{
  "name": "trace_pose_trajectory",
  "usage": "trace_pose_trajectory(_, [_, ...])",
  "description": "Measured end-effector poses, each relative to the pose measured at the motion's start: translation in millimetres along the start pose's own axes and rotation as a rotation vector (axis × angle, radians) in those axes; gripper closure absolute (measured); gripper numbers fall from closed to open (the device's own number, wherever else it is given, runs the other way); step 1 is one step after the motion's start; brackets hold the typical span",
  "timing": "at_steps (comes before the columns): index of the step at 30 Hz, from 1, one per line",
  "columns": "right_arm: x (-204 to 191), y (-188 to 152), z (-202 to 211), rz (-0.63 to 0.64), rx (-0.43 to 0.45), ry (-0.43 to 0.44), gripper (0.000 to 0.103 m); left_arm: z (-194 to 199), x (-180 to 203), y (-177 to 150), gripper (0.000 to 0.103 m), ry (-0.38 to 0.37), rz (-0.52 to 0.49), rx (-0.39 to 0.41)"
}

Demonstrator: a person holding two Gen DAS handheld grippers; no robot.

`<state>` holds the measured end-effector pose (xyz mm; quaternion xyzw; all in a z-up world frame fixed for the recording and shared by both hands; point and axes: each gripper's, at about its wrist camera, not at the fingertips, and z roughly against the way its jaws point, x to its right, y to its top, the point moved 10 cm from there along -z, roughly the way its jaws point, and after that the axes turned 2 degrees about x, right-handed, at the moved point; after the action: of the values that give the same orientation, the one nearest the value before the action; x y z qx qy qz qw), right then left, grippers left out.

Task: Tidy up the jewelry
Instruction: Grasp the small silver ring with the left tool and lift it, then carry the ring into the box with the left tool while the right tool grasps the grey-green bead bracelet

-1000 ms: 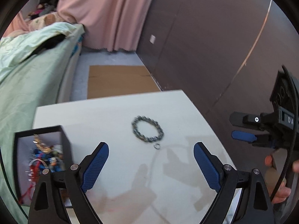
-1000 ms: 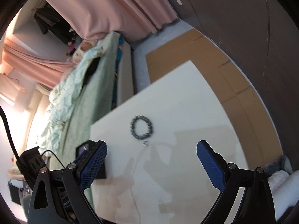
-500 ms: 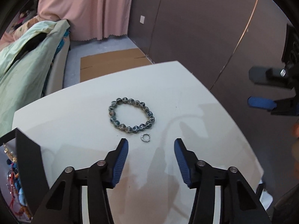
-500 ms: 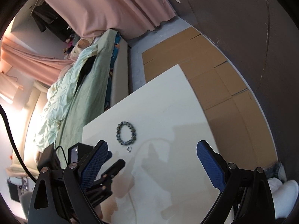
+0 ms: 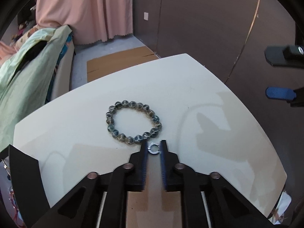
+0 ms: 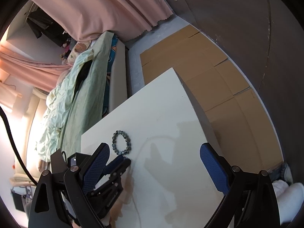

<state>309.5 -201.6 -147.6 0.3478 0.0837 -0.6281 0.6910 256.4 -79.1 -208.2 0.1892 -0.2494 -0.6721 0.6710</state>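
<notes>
Jewelry on the white desk (image 5: 199,87) comes down to two pieces: a beaded bracelet (image 5: 133,121) of mottled blue-grey beads and a small silver ring (image 5: 153,148) lying flat just beside the bracelet's near edge. From your left wrist view, the bracelet lies as a closed oval, its long axis running from far left to near right. Your left gripper (image 5: 153,149) has its tips down at the desk, its jaws drawn nearly together with the ring between the blue pads; whether the pads actually touch the ring cannot be told. The left tip sits just beside the bracelet's nearest beads.

Your right gripper (image 6: 154,156) hangs above the desk, well apart from both pieces, its jaws spread wide and holding nothing. In its view, the left gripper's tips hide the ring, and embossed lettering on that gripper's body is too small to read. A round marking on the black part at the right edge of the left wrist view is likewise illegible.

At the lower left of the left wrist view, a black box (image 5: 24,172) is cut off by the frame, its contents barely visible. Beyond the desk lie a bed with pale green bedding (image 6: 79,87), pink curtains (image 5: 85,9) and flattened cardboard (image 6: 199,70) on the floor.
</notes>
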Motion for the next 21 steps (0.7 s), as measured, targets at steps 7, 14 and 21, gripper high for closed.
trace_pose_trajectory(7, [-11.7,-9.3,-11.1,0.053,-0.030,-0.018,0.006,22.3,-10.9,8.0,0.091,-0.029,0.053,0.048])
trace_pose_trajectory(14, [-30.7,-19.7,-23.2,0.119,-0.047,-0.035,0.023,44.8,-32.2,10.8,0.091,-0.021,0.104,0.085])
trace_pose_trajectory(21, [-43.0,-27.5,-36.9,0.152,-0.055,-0.058,0.029,71.4,-57.0,16.2,0.091,-0.009,0.153,0.131])
